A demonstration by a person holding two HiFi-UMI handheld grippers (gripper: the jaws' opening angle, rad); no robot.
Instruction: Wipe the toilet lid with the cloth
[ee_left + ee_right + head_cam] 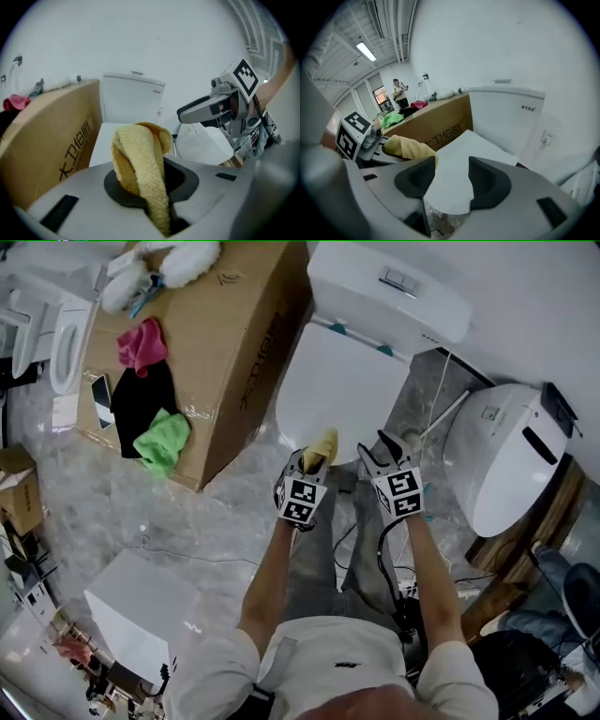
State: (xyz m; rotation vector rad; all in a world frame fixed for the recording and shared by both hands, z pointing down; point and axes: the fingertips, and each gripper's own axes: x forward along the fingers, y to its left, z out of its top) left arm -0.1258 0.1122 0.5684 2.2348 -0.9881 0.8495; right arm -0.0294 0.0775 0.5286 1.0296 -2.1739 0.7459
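The left gripper (312, 465) has its fingers closed on a yellow waffle-weave cloth (140, 159). The cloth is pinched low, and most of it stands up out of the grip in a loose, folded wad. In the head view the cloth (322, 448) hangs at the 6 o'clock edge of the closed white plastic toilet lid (342, 390); I cannot tell whether it touches the lid yet. The right gripper (447, 176) is just beside it at 3 o'clock. Its fingers are apart with nothing between them, and only the lid (464, 154) shows through the gap.

The wipe itself looks barely begun, with the whole lid stretching away towards 12 o'clock.

The main risk is the bunched cloth. Pushed forward as it is, only a narrow ridge would meet the lid, leaving strips unwiped. The wad could also fold back so that the hard fingers scrape the plastic. Dragging it under pressure may pull the cloth out of the pinch. The tall brown cardboard box (225, 334) stands close at 10 o'clock, so a wide sweep that way could knock against it.
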